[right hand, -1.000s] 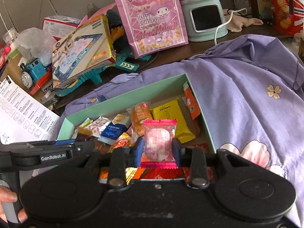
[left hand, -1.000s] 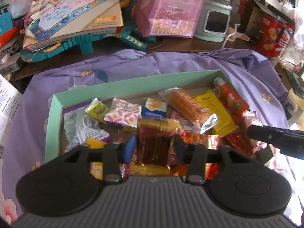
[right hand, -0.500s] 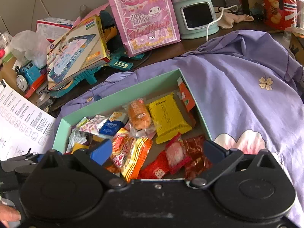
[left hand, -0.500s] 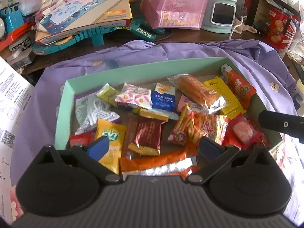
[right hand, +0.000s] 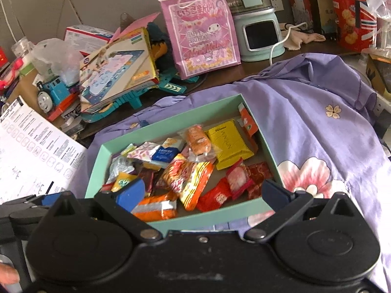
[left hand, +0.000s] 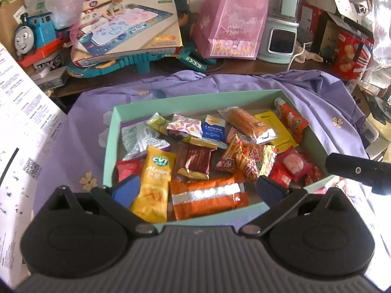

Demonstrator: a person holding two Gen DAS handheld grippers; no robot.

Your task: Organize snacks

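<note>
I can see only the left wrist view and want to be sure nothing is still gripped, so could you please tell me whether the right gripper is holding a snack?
Observer: No. The right gripper is wide open above the near side of the green box, with nothing between its fingers.
Operator: Thanks. The pink bag behind the box is blurred for me; what is on it?
Observer: The pink bag reads "Happy Birthday" and has white string handles.
Operator: Is any of the person in sight?
Observer: Only part of a hand, at the lower left corner of the right wrist view.
</note>
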